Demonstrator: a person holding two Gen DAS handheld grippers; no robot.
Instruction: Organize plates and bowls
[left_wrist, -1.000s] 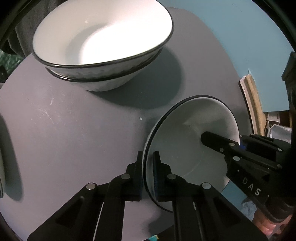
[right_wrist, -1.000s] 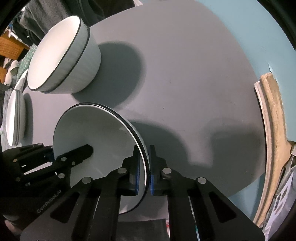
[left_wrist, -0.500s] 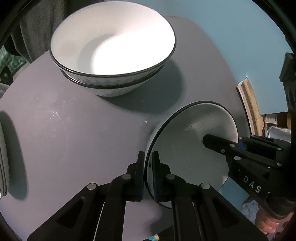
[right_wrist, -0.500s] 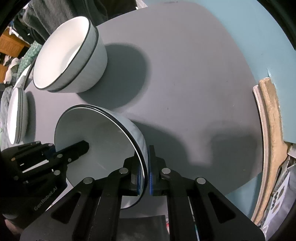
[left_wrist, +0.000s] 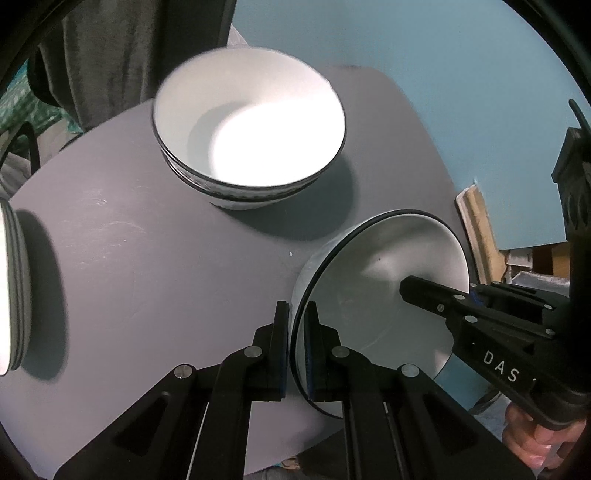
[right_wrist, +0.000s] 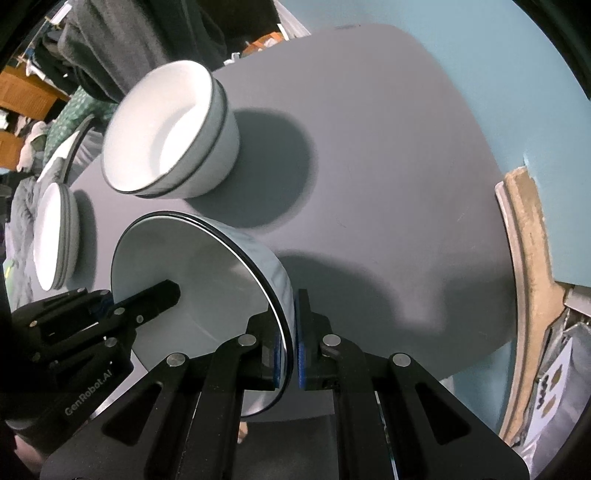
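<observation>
A white bowl with a black rim (left_wrist: 380, 299) (right_wrist: 207, 280) hangs above the grey round table (left_wrist: 147, 280) (right_wrist: 388, 166), held on both sides. My left gripper (left_wrist: 296, 347) is shut on its left rim. My right gripper (right_wrist: 289, 343) is shut on the opposite rim, and it also shows in the left wrist view as the right gripper (left_wrist: 410, 288) reaching over the bowl. Further back on the table stands a stack of two matching bowls (left_wrist: 251, 136) (right_wrist: 166, 133), upright, apart from the held bowl.
A stack of white plates (left_wrist: 11, 295) (right_wrist: 55, 236) sits at the table's left edge. A dark cloth (left_wrist: 122, 55) hangs behind the table. A blue wall (left_wrist: 461, 92) and a tan curved frame (right_wrist: 524, 266) lie to the right. A hand (left_wrist: 532, 435) grips the right tool.
Both grippers have risen with the bowl clamped between them. The bowl stack and table look smaller and further away, and more of the plate stack shows at the left.
</observation>
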